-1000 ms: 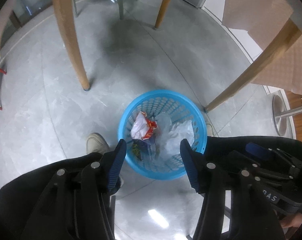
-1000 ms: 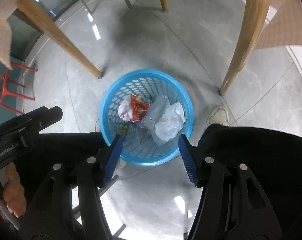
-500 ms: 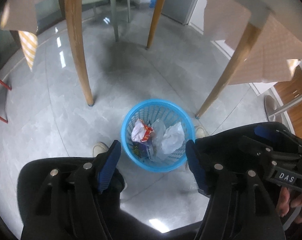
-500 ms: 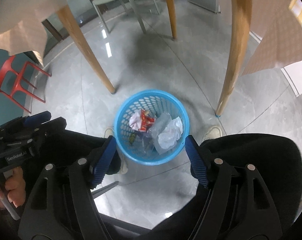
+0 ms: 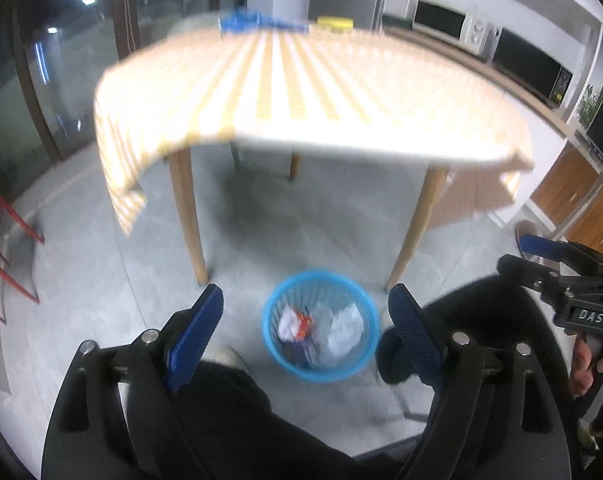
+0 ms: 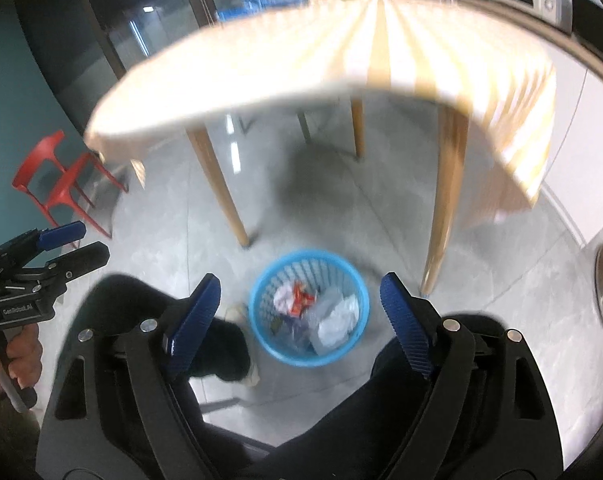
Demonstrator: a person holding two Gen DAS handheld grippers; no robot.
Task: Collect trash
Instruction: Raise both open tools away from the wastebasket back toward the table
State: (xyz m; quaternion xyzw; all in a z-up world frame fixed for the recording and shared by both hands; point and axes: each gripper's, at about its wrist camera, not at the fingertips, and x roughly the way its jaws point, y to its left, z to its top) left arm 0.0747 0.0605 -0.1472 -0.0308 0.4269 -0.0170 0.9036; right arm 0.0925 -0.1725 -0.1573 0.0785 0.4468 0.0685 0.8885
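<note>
A blue plastic basket point(image 5: 365, 364) stands on the grey floor below the table's near edge and holds white paper, a clear bag and a red wrapper point(image 5: 303, 322). It also shows in the right wrist view point(image 6: 261, 332). My left gripper point(image 5: 305, 330) is open and empty, high above the basket. My right gripper point(image 6: 297, 316) is open and empty, also high above it. Each gripper shows at the edge of the other's view: the right gripper point(image 5: 561, 264), the left gripper point(image 6: 57, 248).
A table with a yellow-striped cloth point(image 5: 309, 92) on wooden legs point(image 5: 187, 216) stands ahead. Blue items point(image 5: 261, 22) and a yellow item point(image 5: 335, 21) lie at its far edge. A red chair point(image 6: 57, 184) stands left. Counter with microwave point(image 5: 449, 24) at right. My dark-trousered legs and shoes are below.
Both grippers have risen and tilted up from just over the basket. The tabletop has come into view and the basket looks smaller. Both stay open.
</note>
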